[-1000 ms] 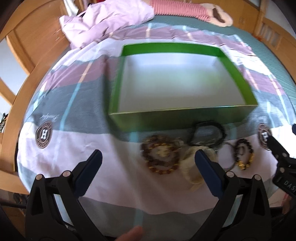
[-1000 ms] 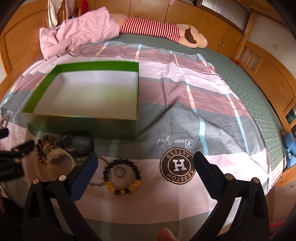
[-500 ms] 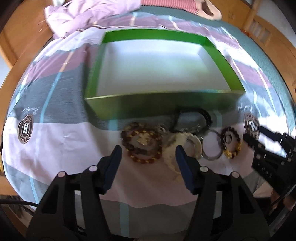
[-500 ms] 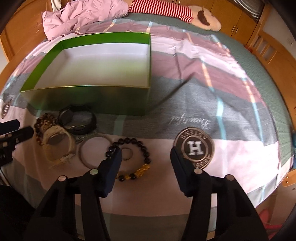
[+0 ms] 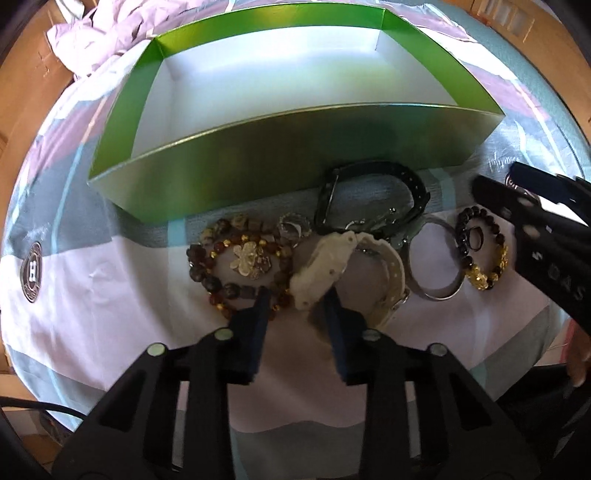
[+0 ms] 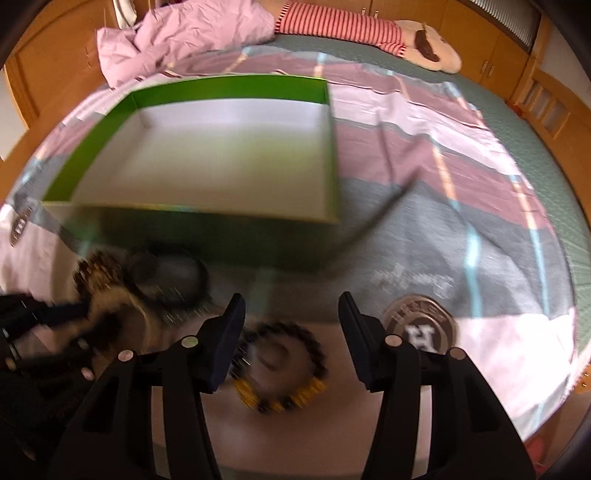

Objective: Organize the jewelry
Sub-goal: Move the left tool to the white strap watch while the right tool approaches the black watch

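Observation:
An empty green box (image 5: pixel 295 147) with a white inside lies on the bed; it also shows in the right wrist view (image 6: pixel 207 218). In front of it lie a brown bead bracelet (image 5: pixel 236 258), a cream watch (image 5: pixel 343 266), a black watch (image 5: pixel 373 195), a silver bangle (image 5: pixel 436 262) and a black-and-gold bead bracelet (image 5: pixel 480 251). My left gripper (image 5: pixel 297 301) is open, its jaws close either side of the cream watch's near end. My right gripper (image 6: pixel 291 306) is open, low over the black-and-gold bracelet (image 6: pixel 280 373), which is blurred.
The bedspread (image 6: pixel 424 192) is striped pink, grey and white with round H logos (image 6: pixel 421 328). A crumpled pink sheet (image 6: pixel 184 33) and a striped plush toy (image 6: pixel 369 26) lie at the far end. Wooden bed frame (image 6: pixel 546 103) at the right.
Both grippers have moved down and closer to the jewelry. The left jaws have narrowed around the cream watch's end. The right jaws have also narrowed, now over the black-and-gold bracelet.

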The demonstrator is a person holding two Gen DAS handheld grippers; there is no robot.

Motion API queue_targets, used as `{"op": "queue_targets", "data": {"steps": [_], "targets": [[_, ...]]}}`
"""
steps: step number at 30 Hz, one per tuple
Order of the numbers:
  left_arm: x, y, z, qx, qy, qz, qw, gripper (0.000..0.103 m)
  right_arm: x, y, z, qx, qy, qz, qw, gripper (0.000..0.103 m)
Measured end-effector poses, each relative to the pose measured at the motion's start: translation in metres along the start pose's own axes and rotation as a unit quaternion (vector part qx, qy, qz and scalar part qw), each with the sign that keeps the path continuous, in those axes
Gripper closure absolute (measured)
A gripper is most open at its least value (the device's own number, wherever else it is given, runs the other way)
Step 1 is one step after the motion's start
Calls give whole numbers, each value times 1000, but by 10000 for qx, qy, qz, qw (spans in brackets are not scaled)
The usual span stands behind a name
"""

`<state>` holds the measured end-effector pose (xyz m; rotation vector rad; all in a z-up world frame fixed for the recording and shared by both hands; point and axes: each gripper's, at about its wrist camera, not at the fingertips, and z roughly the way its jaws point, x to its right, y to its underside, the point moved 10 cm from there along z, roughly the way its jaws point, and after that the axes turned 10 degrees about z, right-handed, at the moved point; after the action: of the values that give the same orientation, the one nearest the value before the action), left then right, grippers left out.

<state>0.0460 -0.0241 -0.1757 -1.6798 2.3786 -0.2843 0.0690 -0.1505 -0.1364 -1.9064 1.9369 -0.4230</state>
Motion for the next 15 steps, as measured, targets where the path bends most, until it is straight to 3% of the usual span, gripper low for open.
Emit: {"op": "queue_targets", "data": {"steps": [7,12,15], "targets": [[-7,-1,5,4,-285,55,9996,58,-30,-11,17,23,-302,-13,9995,45],[-9,2,4,7,-206,66,9998,57,-41,-10,31,-148,-339,-61,9993,43],[-13,6,2,13,-170,92,9998,65,-44,-9,36,-224,-380,-54,9990,47]]}}
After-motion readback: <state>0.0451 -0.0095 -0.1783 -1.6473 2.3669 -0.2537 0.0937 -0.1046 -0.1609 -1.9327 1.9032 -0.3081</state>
